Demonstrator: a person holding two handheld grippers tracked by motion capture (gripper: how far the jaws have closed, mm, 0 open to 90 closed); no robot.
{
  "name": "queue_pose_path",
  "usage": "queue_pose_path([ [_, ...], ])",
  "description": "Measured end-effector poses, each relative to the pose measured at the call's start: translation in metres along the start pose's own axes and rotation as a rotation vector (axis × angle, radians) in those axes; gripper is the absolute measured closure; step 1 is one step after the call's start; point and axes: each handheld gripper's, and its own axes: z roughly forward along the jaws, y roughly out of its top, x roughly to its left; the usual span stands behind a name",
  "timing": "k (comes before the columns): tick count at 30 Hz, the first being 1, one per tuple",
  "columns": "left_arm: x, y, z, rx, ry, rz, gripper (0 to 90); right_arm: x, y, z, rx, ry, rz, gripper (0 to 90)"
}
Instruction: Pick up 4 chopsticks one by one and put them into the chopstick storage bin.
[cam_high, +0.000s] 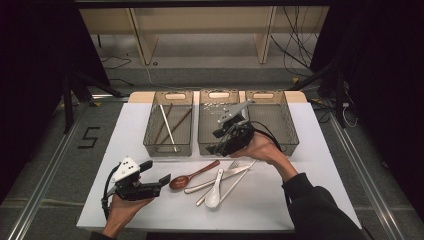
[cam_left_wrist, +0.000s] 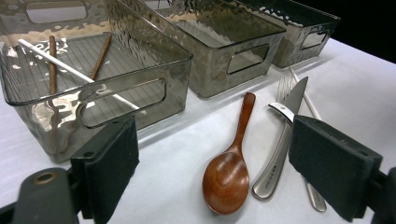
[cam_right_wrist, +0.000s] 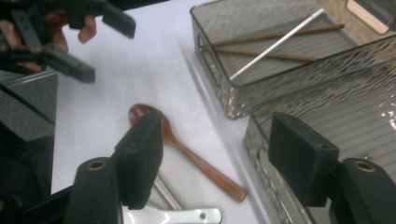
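Chopsticks (cam_high: 167, 124) already lay in the left bin (cam_high: 168, 145); wooden spoon (cam_high: 192, 176), knife and fork waited just before it. Right gripper (cam_high: 223, 142) hung spread and empty nearby, left gripper (cam_high: 152, 172) likewise.

The white counter (cam_high: 150, 200) carries 3 grey baskets (cam_high: 168, 122) in a row, and near them a wooden spoon (cam_high: 192, 176), fork (cam_high: 231, 166), knife (cam_high: 220, 179) and white spoon (cam_high: 215, 192).

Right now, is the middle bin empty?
Cannot tell. The middle bin has small pale specks at its far end in the high view, too small to identify.
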Motion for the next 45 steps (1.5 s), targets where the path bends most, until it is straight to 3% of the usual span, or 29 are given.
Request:
queue_pose_path([
  [17,0.000,0.000,0.001,-0.003,-0.008,-0.010,15.6,0.011,-0.034,-0.002,0.111,-0.003,-0.083,33.3],
  [30,0.000,0.000,0.001,0.003,-0.010,-0.004,15.6,0.016,-0.053,0.004,0.190,0.013,-0.108,27.0],
  [37,0.000,0.000,0.001,0.002,-0.010,-0.004,15.6,0.019,-0.061,0.007,0.224,0.025,-0.128,28.4],
  [45,0.000,0.000,0.001,0.003,-0.010,-0.003,15.6,0.023,-0.069,0.013,0.292,0.053,-0.195,33.7],
])
